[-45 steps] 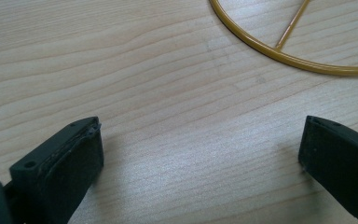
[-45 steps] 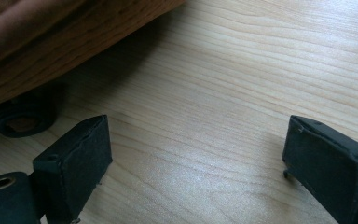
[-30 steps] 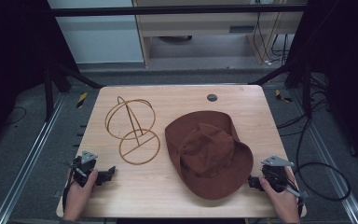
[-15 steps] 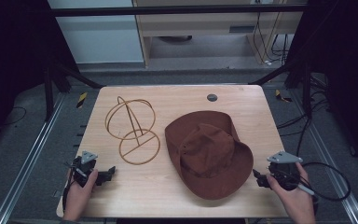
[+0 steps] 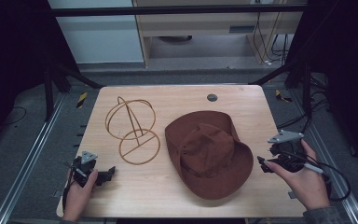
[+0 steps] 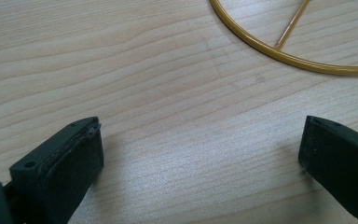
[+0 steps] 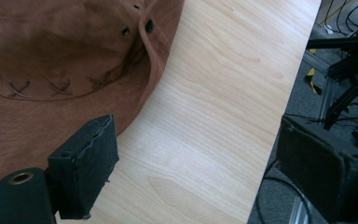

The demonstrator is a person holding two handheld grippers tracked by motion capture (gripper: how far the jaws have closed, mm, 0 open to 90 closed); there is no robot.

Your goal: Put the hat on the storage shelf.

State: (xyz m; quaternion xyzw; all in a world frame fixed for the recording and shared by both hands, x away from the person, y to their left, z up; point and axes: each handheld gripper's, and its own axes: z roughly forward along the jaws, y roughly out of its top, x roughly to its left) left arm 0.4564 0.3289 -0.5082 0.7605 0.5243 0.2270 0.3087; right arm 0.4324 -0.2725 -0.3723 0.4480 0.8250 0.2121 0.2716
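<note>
The brown hat point(image 5: 208, 153) lies crown-up on the table's point(image 5: 242, 98) right half, beside the wire stand point(image 5: 133, 130). It looks soft, light and floppy, so I'd pinch its brim edge. My right gripper point(image 5: 262, 163) hovers spread and empty beside that brim; the left gripper point(image 5: 108, 172) rests spread.

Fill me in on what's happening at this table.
A person sits at a wooden table with a hand-held gripper in each hand. A brown hat lies flat beside a gold wire stand. The right hand-held gripper hangs open just off the hat's brim, touching nothing. The left hand-held gripper rests open on the table near the stand's base ring. Nothing is held.
</note>
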